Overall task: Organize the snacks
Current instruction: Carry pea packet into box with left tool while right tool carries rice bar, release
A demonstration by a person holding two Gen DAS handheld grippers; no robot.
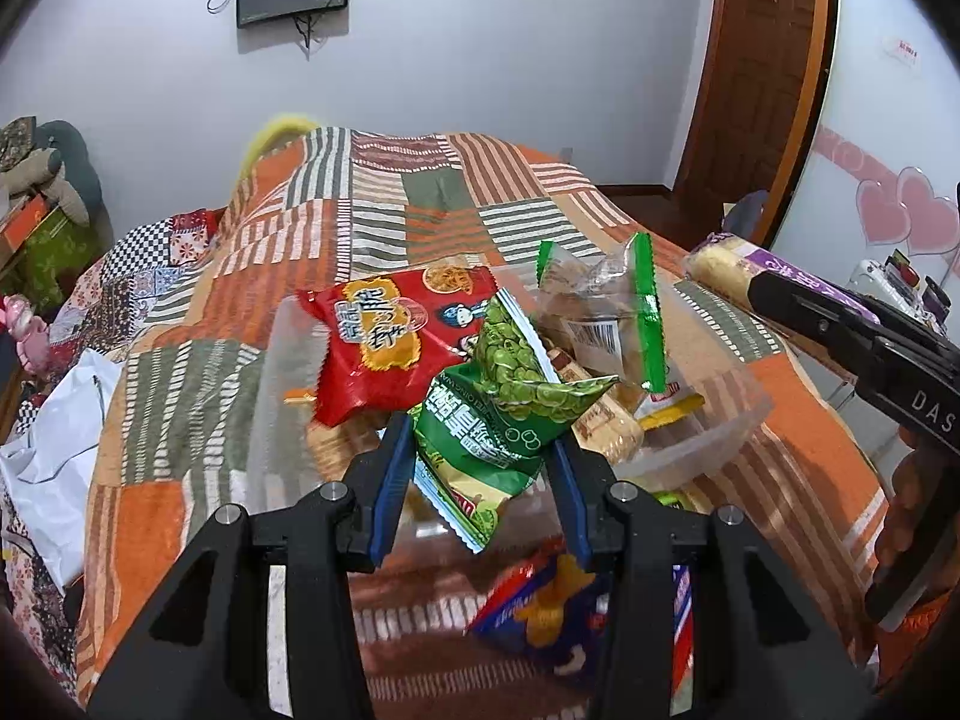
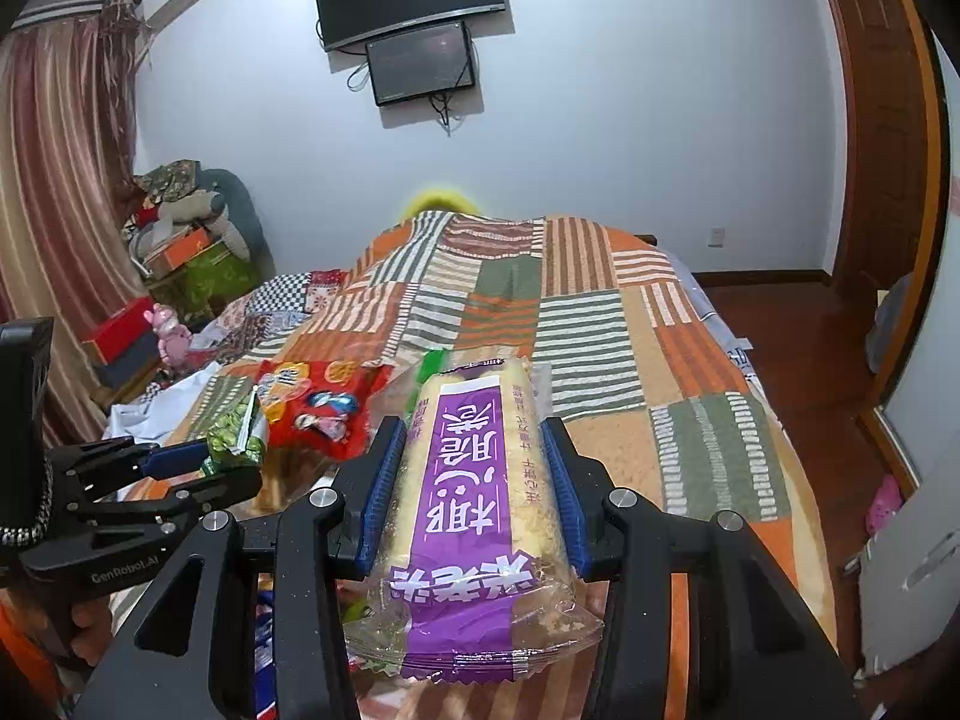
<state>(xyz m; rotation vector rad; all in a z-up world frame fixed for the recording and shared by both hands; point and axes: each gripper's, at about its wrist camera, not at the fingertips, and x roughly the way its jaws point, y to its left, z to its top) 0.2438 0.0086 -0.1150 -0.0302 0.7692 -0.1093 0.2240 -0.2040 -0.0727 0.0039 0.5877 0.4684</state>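
Left tongs clamp a green pea packet; right tongs grip a purple-labelled roll pack.

A green pea-snack packet, crumpled, sits centre frame, pinched between the left claw pads above a clear plastic tub. In the tub lie a red packet and a clear green-edged bag. A blue packet lies low in the frame. The purple-banded roll packet fills the lower centre, clamped lengthwise in the right claw.
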